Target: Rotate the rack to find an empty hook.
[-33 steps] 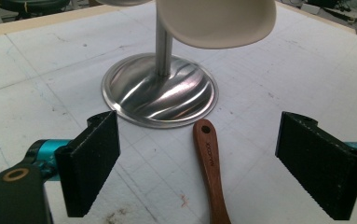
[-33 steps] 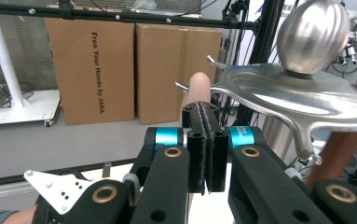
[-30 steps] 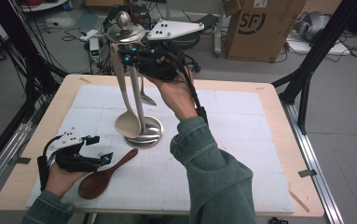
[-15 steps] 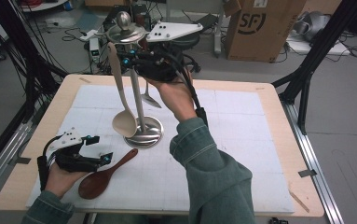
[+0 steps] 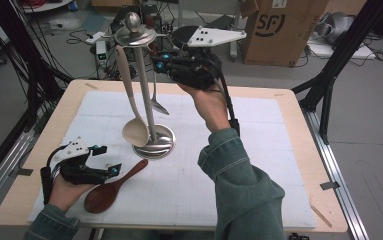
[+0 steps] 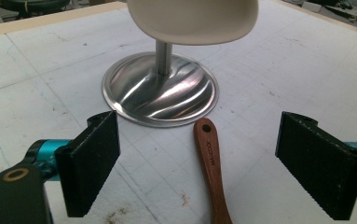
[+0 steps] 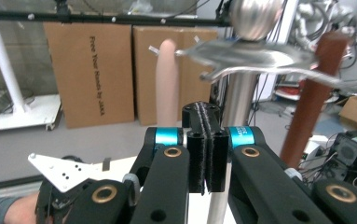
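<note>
We had the right hand-held gripper (image 5: 165,64) up beside the top of the utensil stand (image 5: 149,95), jaws pressed together on nothing, with a cream spoon (image 5: 130,102) and a metal utensil (image 5: 156,97) hanging from the rack. Our left hand-held gripper (image 6: 197,161) rested low on the desk (image 5: 289,107), jaws wide open astride the handle of the wooden spoon (image 5: 113,187), which lay flat near the stand's base. We judged the pickup was next: close on the handle, lift, and hang it.
</note>
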Demonstrator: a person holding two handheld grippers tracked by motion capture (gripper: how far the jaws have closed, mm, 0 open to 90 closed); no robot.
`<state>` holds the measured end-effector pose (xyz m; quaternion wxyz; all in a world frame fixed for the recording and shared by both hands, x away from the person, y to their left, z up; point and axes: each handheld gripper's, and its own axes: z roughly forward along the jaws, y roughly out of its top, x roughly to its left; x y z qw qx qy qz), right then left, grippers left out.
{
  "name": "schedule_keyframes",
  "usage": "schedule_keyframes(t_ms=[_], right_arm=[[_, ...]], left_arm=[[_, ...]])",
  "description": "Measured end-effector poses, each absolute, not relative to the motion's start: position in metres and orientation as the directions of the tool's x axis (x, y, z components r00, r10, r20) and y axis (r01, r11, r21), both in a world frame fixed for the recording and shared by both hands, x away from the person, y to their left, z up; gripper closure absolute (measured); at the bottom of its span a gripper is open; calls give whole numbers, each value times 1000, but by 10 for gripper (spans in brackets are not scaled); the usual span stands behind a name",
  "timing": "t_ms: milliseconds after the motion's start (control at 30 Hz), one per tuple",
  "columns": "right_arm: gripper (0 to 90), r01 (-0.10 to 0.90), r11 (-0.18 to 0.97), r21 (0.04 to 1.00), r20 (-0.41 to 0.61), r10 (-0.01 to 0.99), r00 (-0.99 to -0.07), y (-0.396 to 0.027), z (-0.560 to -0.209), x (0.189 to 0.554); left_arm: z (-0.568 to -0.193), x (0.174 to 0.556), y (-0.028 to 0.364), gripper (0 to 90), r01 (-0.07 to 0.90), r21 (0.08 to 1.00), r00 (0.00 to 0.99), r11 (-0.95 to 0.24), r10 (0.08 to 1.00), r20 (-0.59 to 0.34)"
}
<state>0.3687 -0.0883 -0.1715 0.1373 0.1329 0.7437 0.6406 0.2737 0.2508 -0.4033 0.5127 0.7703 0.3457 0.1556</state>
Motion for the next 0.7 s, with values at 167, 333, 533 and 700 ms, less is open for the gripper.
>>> schedule_keyframes(t_ms=[167,333,533,700], right_arm=[[893,23,132,991,-31,390,-920,-93,-170,371],[893,22,116,993,-27,400,-916,-95,-164,372],[893,4,131,991,-47,390,-920,-89,-157,370],[893,-11,152,988,-68,374,-925,-79,-157,367]], left_arm=[[-403,274,251,145,373,897,713,-236,691,-115],[-404,274,251,144,373,897,714,-236,691,-116],[-404,274,251,145,376,897,714,-233,690,-120],[-404,274,251,145,375,897,714,-234,690,-119]])
